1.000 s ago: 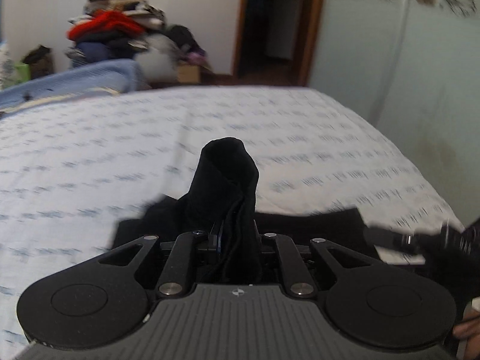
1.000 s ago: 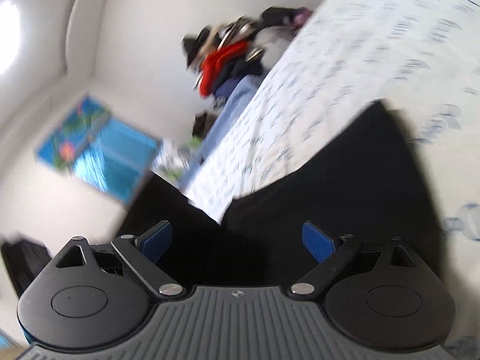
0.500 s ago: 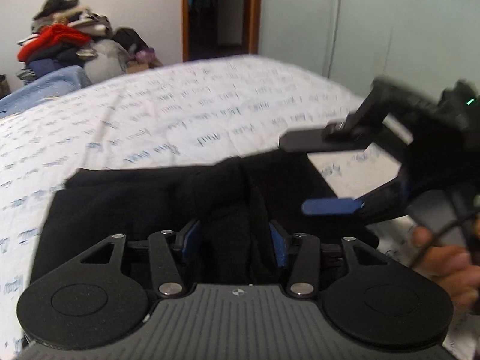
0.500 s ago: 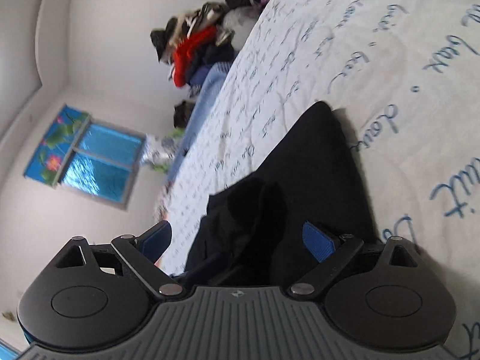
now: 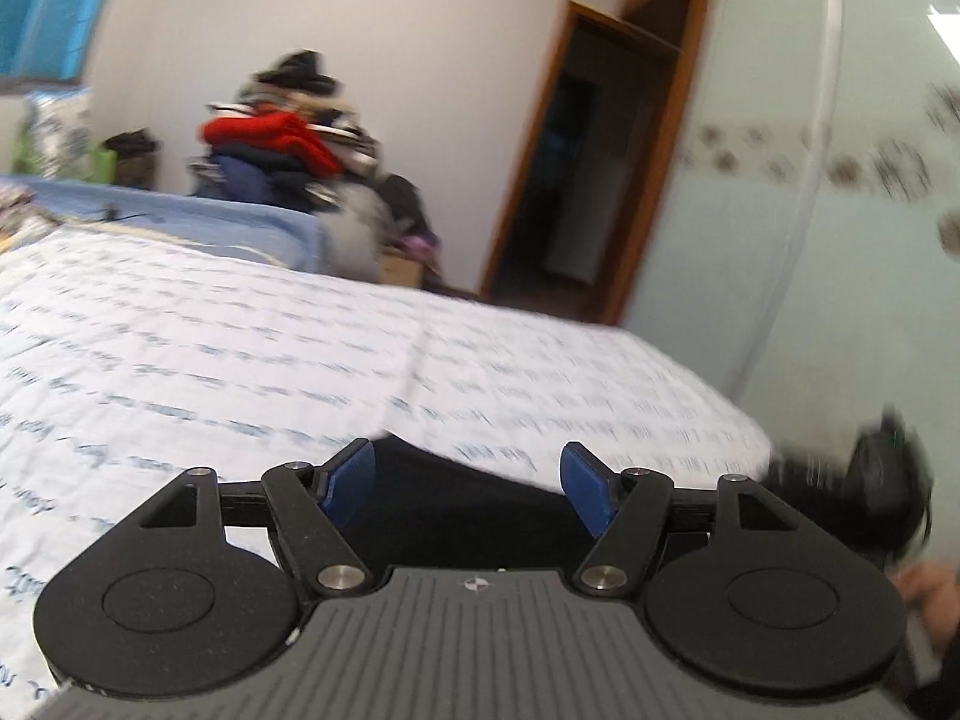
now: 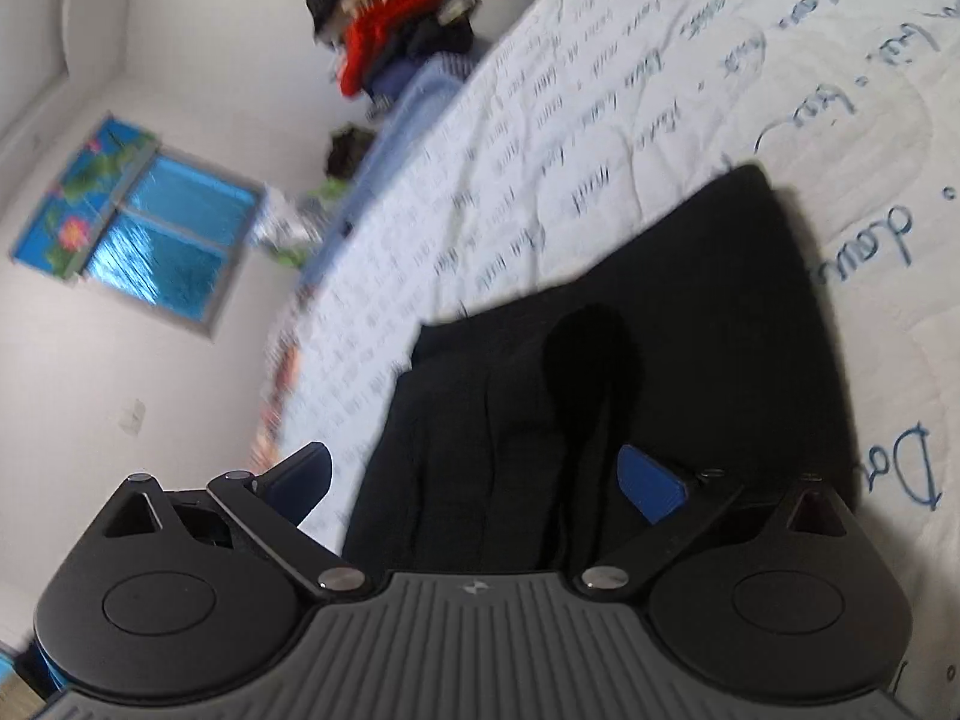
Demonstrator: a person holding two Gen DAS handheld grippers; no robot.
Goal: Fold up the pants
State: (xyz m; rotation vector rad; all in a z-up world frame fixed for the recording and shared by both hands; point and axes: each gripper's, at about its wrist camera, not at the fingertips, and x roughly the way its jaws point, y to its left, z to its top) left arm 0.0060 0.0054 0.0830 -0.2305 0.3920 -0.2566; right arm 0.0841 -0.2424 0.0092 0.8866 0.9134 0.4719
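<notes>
Both grippers are letting go — the left gripper (image 5: 468,489) and right gripper (image 6: 474,483) have jaws opening with no cloth pinched. Black pants (image 6: 648,360) lie folded flat on the bed (image 6: 660,60); one bump remains, so smoothing or another fold seems left.

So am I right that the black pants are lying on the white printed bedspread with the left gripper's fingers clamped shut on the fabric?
Not quite: the left gripper is not clamped; its jaws are opening, the blue fingers apart and clear of the fabric, as the left wrist view shows. The black pants do lie on the white printed bedspread.
</notes>
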